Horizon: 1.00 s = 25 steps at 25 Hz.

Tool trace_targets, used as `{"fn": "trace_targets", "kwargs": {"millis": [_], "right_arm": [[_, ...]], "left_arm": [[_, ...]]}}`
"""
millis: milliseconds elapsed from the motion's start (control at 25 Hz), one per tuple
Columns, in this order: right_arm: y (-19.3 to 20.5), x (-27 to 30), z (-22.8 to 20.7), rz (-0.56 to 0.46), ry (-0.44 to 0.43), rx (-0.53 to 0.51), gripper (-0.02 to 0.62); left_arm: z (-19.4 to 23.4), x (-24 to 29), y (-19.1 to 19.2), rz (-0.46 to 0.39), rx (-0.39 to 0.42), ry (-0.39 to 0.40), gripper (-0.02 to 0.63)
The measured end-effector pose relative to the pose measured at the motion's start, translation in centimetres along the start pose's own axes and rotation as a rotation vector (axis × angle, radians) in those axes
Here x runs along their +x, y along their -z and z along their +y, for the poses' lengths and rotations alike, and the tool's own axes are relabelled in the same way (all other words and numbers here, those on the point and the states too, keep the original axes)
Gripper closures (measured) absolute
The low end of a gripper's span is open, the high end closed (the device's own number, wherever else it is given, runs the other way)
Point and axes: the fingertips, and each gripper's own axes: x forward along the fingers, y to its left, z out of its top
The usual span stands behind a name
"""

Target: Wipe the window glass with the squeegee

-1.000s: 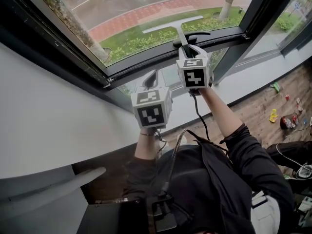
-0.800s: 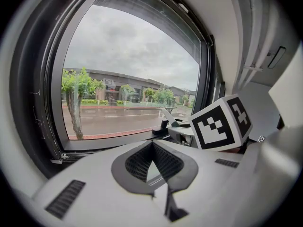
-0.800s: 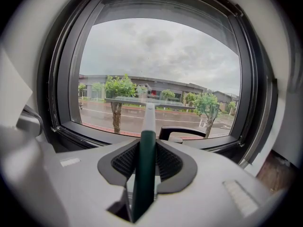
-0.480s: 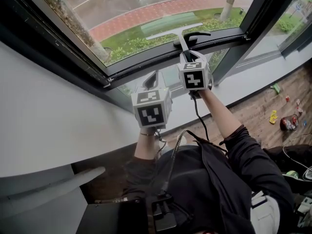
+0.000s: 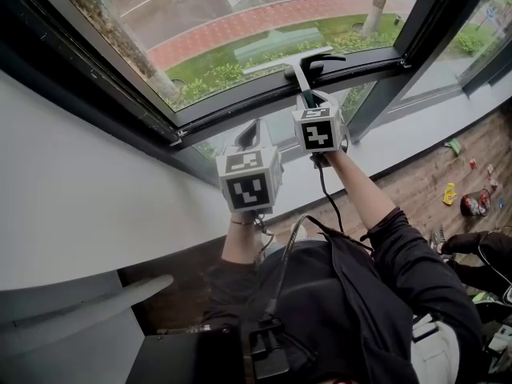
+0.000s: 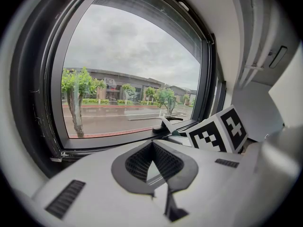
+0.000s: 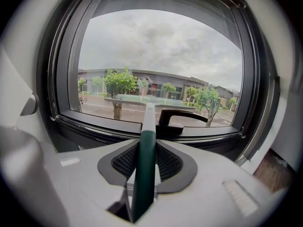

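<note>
Since the right gripper [image 5: 310,101] pinches the squeegee [image 5: 290,58] by its green handle, shaft pointing straight out between the jaws, the pale blade lies crosswise against the window glass [image 5: 240,10], low at the far side, just above the window frame [image 5: 224,106] and beside the black window handle [image 5: 326,59]. The left gripper [image 5: 250,131] hangs nearer and leftward, jaws pressed together on nothing, apparently kept clear of the stroke. Compared with a second ago, the blade has slid down the pane toward the frame, while the left gripper has stayed put.
</note>
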Motion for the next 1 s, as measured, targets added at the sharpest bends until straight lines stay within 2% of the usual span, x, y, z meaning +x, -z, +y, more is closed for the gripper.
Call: {"fn": "trace_targets", "kwargs": {"millis": [360, 520, 800, 1000], "right_arm": [[0.6, 0.2, 0.0, 0.006, -0.015, -0.004, 0.502], [0.0, -0.5, -0.2, -0.027, -0.026, 0.001, 0.502], [-3.7, -4.1, -2.0, -0.147, -0.058, -0.008, 0.502], [-9.9, -8.7, -6.4, -0.286, -0.028, -0.001, 0.502]], "left_arm": [[-0.5, 0.2, 0.3, 0.005, -0.012, -0.008, 0.607], [-0.9, 0.2, 0.1, -0.006, -0.022, -0.016, 0.607], [-2.5, 0.4, -0.8, -0.054, -0.073, -0.023, 0.607], [-5.2, -0.8, -5.4, -0.155, -0.066, 0.011, 0.607]]}}
